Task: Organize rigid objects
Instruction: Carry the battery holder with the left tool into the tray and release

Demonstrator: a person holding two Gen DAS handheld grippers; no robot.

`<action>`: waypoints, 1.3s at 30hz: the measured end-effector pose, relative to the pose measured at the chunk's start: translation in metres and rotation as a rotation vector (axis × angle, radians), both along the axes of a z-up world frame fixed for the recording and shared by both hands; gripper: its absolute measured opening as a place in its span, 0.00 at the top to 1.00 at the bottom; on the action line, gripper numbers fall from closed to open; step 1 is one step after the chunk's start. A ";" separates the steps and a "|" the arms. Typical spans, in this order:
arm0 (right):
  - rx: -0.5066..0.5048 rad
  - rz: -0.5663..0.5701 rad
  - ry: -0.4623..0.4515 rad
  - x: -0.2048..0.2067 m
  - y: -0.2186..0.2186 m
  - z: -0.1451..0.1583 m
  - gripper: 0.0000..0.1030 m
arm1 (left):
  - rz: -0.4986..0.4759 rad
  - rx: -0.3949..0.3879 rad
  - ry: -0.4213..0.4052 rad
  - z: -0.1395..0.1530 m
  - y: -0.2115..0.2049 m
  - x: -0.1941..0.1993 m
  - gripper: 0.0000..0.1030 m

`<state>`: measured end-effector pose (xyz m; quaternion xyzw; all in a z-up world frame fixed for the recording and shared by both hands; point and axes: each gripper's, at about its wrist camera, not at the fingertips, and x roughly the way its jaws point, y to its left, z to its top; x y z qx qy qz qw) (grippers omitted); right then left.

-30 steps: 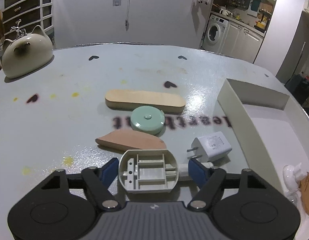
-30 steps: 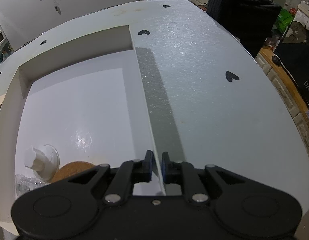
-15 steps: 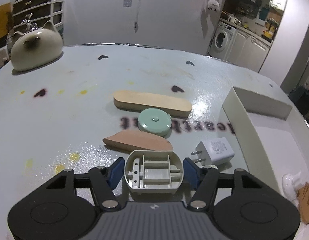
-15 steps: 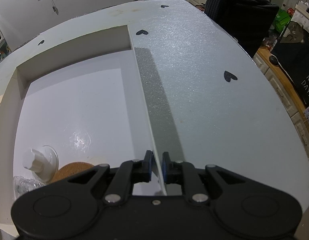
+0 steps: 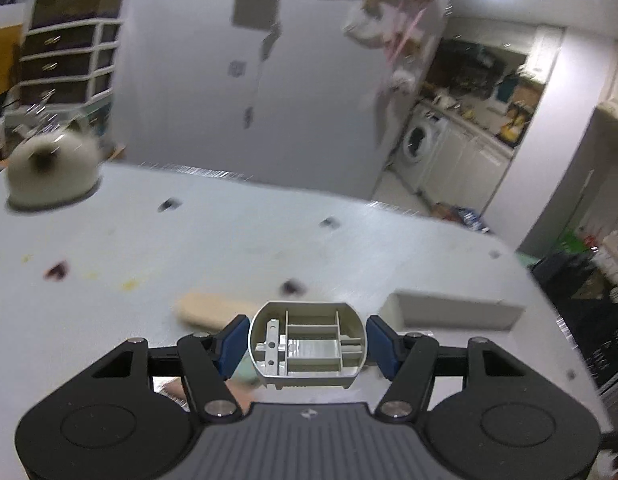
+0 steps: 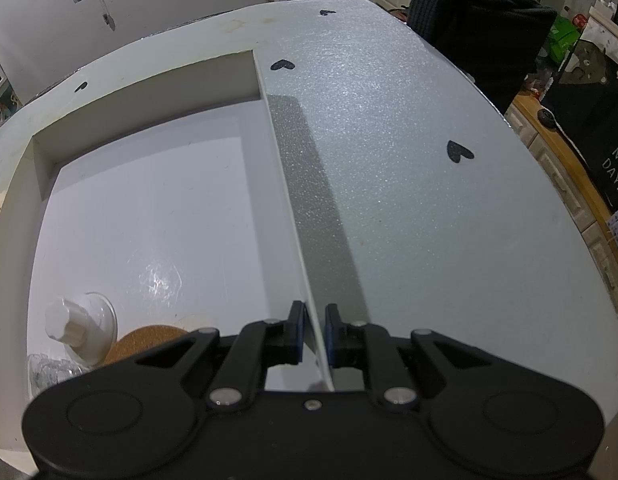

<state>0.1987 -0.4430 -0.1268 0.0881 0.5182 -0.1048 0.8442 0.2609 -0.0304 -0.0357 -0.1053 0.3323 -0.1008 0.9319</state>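
The left tongs (image 5: 307, 346) were clamped on one grey plastic shell (image 5: 307, 344), raised above the desk (image 5: 149, 248), left of the white tray (image 6: 149, 208). The right tongs (image 6: 313, 334) pinched the tray's wall. To do it well, carry the shell level over the wall. Inside the tray: one cork coaster (image 6: 145, 344), one white knob (image 6: 75, 330).

Blurred cat-shaped pot (image 5: 53, 172) and wooden block (image 5: 213, 312), the block partly behind the left tool (image 5: 307, 342).
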 end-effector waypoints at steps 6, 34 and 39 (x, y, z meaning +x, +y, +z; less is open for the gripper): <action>0.005 -0.006 -0.004 -0.001 -0.001 0.000 0.88 | -0.147 -0.048 0.006 0.016 -0.056 0.021 0.38; 0.010 -0.007 -0.002 -0.001 -0.002 0.001 0.88 | -0.336 -0.082 0.486 -0.090 -0.249 0.033 0.38; 0.008 -0.008 -0.001 -0.001 -0.002 0.001 0.88 | -0.295 -0.089 0.481 -0.091 -0.256 0.034 0.38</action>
